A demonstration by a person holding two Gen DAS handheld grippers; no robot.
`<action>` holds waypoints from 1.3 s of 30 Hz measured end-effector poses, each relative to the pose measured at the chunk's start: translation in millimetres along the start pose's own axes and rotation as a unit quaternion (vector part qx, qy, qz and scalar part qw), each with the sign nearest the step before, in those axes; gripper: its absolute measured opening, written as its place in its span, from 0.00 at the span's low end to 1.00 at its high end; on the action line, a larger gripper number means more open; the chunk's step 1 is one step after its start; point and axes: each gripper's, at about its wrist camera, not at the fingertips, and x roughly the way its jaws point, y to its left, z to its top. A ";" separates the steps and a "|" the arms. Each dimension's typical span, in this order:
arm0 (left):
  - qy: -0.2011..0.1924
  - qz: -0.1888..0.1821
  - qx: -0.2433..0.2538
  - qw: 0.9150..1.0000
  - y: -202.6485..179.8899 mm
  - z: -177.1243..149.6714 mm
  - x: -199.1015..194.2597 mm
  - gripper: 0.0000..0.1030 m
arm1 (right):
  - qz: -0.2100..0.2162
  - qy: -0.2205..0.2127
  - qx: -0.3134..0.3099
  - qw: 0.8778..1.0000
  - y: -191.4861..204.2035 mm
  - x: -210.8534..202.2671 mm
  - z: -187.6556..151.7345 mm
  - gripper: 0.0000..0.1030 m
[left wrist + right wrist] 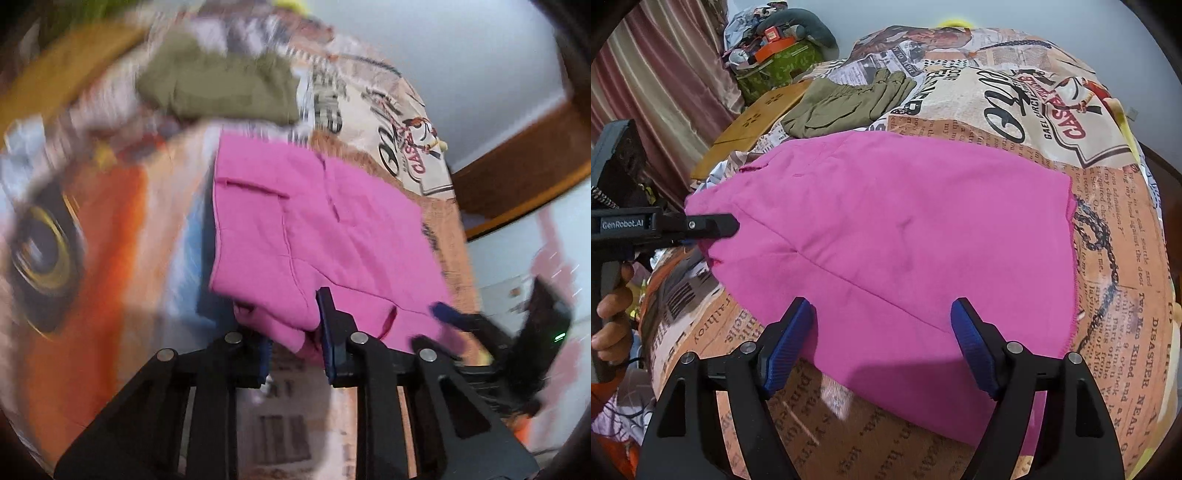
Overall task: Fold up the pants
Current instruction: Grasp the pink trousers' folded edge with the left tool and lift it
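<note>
Bright pink pants (894, 236) lie spread flat on a bed with a newspaper-print cover (1115, 266). At their left edge my left gripper (714, 230), held by a hand (611, 310), is shut on the fabric. The blurred left wrist view shows a bunched pink fold of the pants (314, 229) pinched between the blue pads of the left gripper (295, 332). My right gripper (882, 343) stands open over the near edge of the pants, its fingers wide apart with nothing pressed between them. It also appears, blurred, as the right gripper (461, 325) beside the pants.
An olive-green folded garment (849, 103) lies beyond the pants. A wooden board (753, 125) sits at the bed's far left, with a green bag and clutter (775, 55) behind it. Striped curtains (657, 81) hang on the left.
</note>
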 end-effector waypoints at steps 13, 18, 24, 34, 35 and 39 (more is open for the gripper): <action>-0.140 0.189 0.158 0.959 -6.4 2.1 -47.2 0.17 | -0.012 -0.004 0.042 0.999 -29.6 -18.9 -33.2 0.73; -0.179 0.165 0.199 0.949 -44.1 3.1 -60.9 0.15 | -0.010 -0.004 0.047 0.999 -30.3 -14.7 -33.3 0.73; -0.203 0.107 0.259 0.938 -100.6 2.6 -76.3 0.15 | -0.009 -0.005 0.048 0.999 -31.9 -13.7 -34.0 0.73; -0.127 0.004 0.294 0.947 -148.7 -6.2 -51.7 0.13 | -0.008 -0.007 0.049 0.999 -31.9 -14.2 -34.0 0.73; -0.116 -0.006 0.291 0.950 -148.9 -7.0 -49.4 0.13 | -0.008 -0.007 0.049 0.999 -31.9 -14.1 -33.8 0.73; -0.064 -0.043 0.279 0.957 -151.2 -11.3 -31.4 0.12 | -0.006 -0.009 0.050 0.999 -32.2 -13.8 -33.6 0.73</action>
